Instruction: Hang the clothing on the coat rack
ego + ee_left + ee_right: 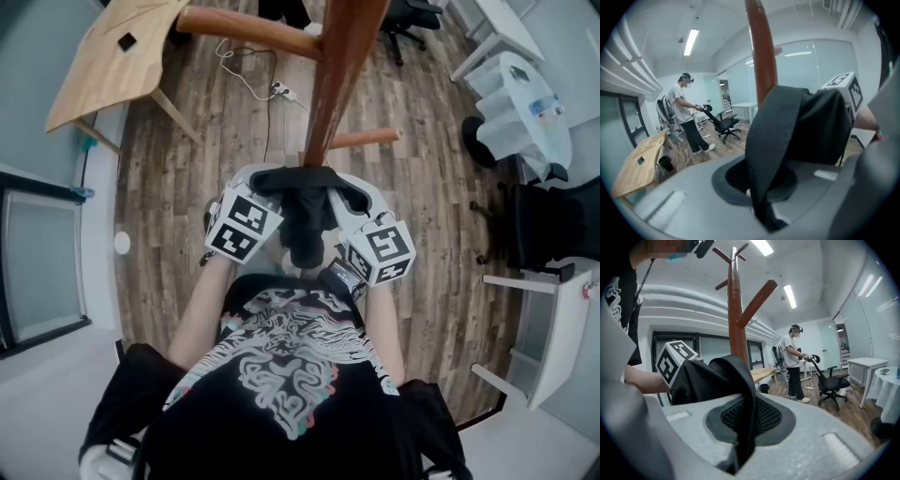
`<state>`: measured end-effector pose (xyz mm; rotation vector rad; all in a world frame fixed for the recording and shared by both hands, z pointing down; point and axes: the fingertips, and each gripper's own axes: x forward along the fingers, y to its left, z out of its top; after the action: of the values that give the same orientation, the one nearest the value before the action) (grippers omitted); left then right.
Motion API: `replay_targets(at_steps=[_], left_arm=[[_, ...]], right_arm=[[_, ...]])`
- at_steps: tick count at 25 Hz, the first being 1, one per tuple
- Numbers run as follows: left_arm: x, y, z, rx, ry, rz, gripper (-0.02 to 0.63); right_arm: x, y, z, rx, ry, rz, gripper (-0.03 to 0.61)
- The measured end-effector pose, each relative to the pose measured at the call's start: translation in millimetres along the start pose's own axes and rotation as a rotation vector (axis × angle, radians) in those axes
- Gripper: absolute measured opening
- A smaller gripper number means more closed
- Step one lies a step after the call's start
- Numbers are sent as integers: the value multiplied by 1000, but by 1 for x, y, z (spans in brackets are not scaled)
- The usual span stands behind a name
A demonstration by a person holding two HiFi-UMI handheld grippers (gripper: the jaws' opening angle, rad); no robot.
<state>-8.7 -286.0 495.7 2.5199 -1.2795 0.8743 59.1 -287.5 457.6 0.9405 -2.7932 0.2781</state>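
A black garment (302, 208) hangs bunched between my two grippers, close in front of the brown wooden coat rack (336, 75). My left gripper (261, 184) is shut on a fold of it; in the left gripper view the dark cloth (787, 126) runs down into the closed jaws (765, 211). My right gripper (349, 191) is shut on the other side, where the cloth (723, 380) is pinched at the jaws (739, 451). The rack's pole (736, 315) with its slanted pegs rises just behind the garment. Neither peg touches the cloth.
A light wooden table (112, 56) stands at the far left, with a cable (251, 80) on the floor beside it. A black office chair (544, 230) and white tables (520, 103) are on the right. Another person (794, 363) stands by a chair (833, 380).
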Motion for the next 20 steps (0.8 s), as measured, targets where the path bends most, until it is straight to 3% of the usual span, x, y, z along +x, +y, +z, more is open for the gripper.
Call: replay_targets(at_steps=[13,20], left_arm=[[-1,-21,-13,-47,30,-22,-3],[-4,-32,-15,-37,42,-72,-3]], right_arm=[[-15,3,-6,35,-2,-12,25],[-21,9,-12,43,8,-28,25]])
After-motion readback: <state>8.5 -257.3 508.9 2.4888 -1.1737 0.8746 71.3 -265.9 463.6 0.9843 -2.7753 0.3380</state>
